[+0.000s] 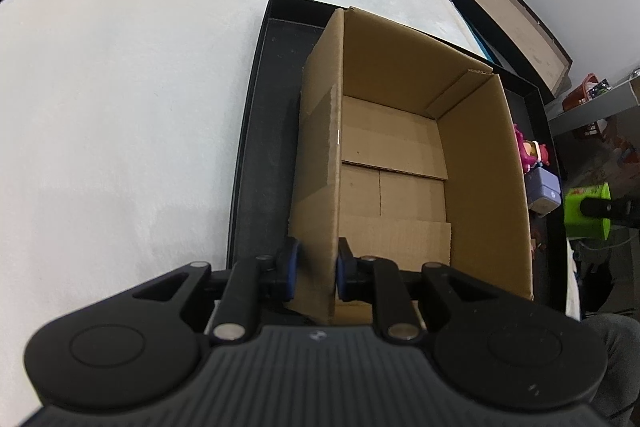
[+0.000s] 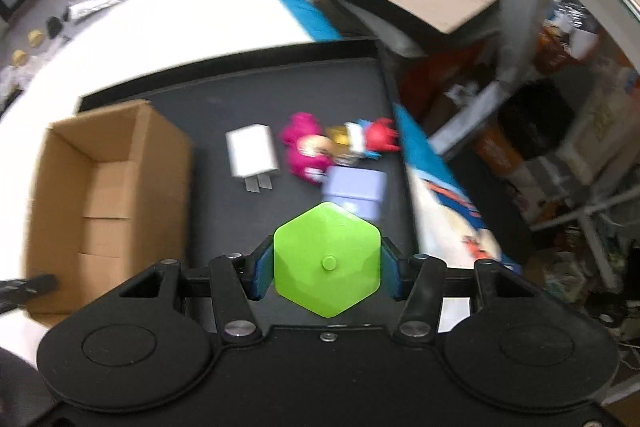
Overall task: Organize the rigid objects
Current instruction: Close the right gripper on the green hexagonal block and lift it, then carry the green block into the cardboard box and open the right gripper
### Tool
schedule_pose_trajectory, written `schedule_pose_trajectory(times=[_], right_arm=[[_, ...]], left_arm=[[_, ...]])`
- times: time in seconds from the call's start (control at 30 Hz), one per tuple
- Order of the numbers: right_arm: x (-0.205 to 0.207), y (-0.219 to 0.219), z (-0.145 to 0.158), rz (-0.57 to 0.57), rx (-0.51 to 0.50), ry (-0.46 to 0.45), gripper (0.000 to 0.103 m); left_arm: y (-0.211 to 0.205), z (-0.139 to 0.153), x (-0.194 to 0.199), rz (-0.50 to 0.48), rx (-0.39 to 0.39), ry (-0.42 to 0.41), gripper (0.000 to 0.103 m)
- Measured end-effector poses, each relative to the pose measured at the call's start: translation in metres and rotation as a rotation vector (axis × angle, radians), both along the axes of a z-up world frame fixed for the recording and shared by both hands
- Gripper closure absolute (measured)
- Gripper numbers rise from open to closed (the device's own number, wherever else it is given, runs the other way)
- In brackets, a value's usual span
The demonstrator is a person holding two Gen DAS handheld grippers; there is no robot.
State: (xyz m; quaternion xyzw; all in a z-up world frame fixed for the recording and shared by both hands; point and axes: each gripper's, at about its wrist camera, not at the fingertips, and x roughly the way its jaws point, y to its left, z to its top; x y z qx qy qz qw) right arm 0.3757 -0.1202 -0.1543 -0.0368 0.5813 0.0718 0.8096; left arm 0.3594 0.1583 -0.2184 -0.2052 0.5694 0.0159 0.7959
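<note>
one green hexagonal block (image 2: 326,263) sits clamped between the blue pads of the right gripper (image 2: 326,265), held above the black tray (image 2: 248,95) just in front of a lilac box (image 2: 354,189). beyond the lilac box lie a pink figure (image 2: 306,147), a red and white toy (image 2: 370,139) and a white charger (image 2: 252,155), with the cardboard box (image 1: 400,147) standing empty in the tray on the charger's far side. the left gripper (image 1: 316,269) is closed on the near wall of the cardboard box, and the tray rests on a white bench (image 1: 120,87).
</note>
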Motion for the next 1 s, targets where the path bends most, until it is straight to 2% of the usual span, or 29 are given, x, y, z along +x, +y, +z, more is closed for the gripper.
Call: schedule_pose_trajectory(times=[0.27, 0.5, 0.83, 1.0], right_arm=[[-0.002, 0.045, 0.027, 0.07, 0.029, -0.048, 0.051], [-0.001, 0.08, 0.034, 0.1, 0.038, -0.063, 0.051], [-0.005, 0.13, 0.024, 0.16, 0.095, -0.045, 0.051], [0.0, 0.15, 0.014, 0.203, 0.084, -0.027, 0.051]], left_arm=[[0.006, -0.003, -0.002, -0.002, -0.042, -0.007, 0.085], [0.008, -0.003, -0.005, -0.009, -0.058, -0.023, 0.084], [0.013, -0.007, -0.005, -0.008, -0.082, -0.024, 0.084], [0.013, -0.007, -0.006, -0.013, -0.082, -0.026, 0.084]])
